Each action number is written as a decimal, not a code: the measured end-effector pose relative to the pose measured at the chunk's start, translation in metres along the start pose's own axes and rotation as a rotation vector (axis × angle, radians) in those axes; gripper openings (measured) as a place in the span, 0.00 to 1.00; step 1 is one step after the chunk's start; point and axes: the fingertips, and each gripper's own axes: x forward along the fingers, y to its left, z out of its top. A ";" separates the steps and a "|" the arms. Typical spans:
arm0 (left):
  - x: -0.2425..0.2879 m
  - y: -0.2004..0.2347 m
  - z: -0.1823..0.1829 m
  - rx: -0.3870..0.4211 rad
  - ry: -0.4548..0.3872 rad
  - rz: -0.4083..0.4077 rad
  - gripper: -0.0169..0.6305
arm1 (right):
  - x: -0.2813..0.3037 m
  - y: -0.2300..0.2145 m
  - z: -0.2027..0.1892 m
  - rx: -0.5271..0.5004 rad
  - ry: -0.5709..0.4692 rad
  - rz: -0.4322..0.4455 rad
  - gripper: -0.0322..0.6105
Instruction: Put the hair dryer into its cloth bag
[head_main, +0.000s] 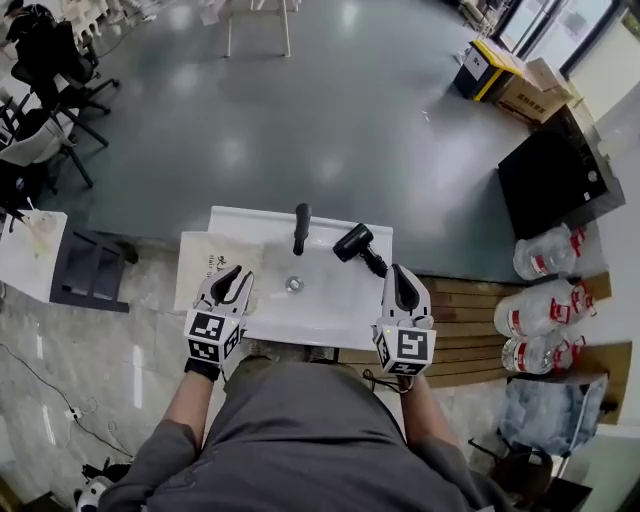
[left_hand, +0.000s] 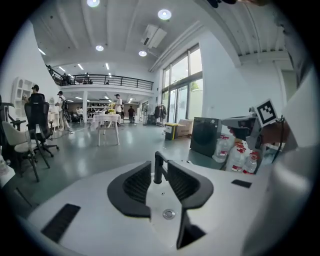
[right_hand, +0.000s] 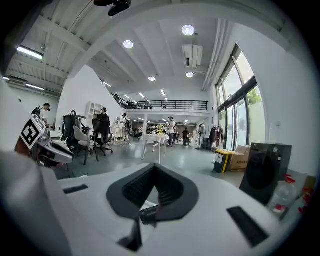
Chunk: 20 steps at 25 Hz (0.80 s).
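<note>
The black hair dryer (head_main: 353, 243) lies on the right of a white basin top (head_main: 330, 315), its cord trailing toward my right gripper (head_main: 400, 272). That gripper is shut and empty, just short of the dryer; in the right gripper view a dark part of the dryer (right_hand: 151, 214) shows below the closed jaws. A pale cloth bag (head_main: 203, 262) with dark print lies flat at the basin's left. My left gripper (head_main: 234, 281) hovers at the bag's right edge with its jaws slightly apart and nothing between them. The left gripper view looks through this gap at the faucet (left_hand: 158, 167).
A black faucet (head_main: 301, 228) and a drain (head_main: 294, 284) sit mid-basin. Large water bottles (head_main: 545, 252) and a wooden pallet (head_main: 470, 300) are to the right, with a black cabinet (head_main: 555, 170) and boxes (head_main: 500, 80) beyond. Office chairs (head_main: 50, 70) stand far left, a dark stool (head_main: 90, 270) nearer.
</note>
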 end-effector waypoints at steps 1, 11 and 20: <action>0.003 -0.002 -0.004 -0.003 0.023 0.012 0.24 | 0.002 -0.005 -0.001 -0.003 0.001 0.013 0.05; 0.020 -0.006 -0.048 0.043 0.217 0.132 0.50 | 0.012 -0.029 -0.011 0.031 -0.004 0.039 0.05; 0.054 0.009 -0.106 0.031 0.359 0.175 0.46 | -0.004 -0.067 -0.022 0.024 0.023 -0.026 0.05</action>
